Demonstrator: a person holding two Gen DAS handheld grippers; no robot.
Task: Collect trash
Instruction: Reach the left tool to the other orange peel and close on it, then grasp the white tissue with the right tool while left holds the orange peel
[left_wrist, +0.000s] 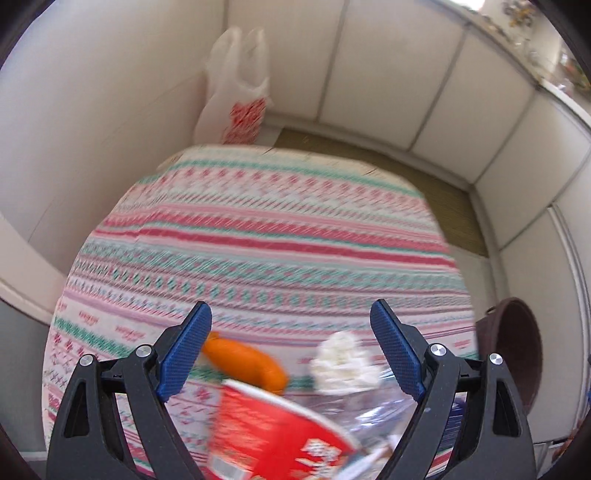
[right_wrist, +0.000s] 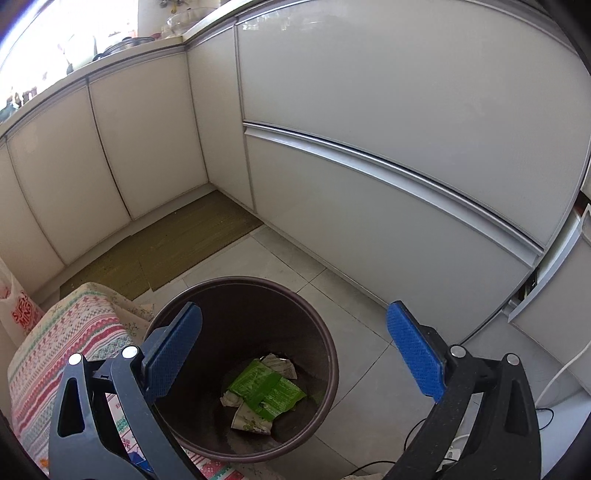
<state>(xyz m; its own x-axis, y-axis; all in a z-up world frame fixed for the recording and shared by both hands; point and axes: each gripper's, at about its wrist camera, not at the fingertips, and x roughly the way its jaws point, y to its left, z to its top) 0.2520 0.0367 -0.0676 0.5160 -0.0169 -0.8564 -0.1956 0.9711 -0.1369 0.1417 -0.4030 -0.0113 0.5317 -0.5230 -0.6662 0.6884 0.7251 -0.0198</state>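
In the left wrist view my left gripper (left_wrist: 291, 321) is open above the patterned table (left_wrist: 258, 229). Below it lie an orange sausage-shaped wrapper (left_wrist: 247, 362), a crumpled white tissue (left_wrist: 343, 365), a red printed cup (left_wrist: 277, 424) and clear plastic (left_wrist: 384, 410). In the right wrist view my right gripper (right_wrist: 295, 325) is open and empty above a dark brown trash bin (right_wrist: 251, 295). Green wrappers (right_wrist: 266, 391) and crumpled paper lie at the bin's bottom.
White cabinet fronts (right_wrist: 369, 147) surround the floor. A white plastic bag with red print (left_wrist: 240, 99) stands behind the table. The bin also shows at the right in the left wrist view (left_wrist: 517, 350). Cables (right_wrist: 554, 387) lie on the floor at right.
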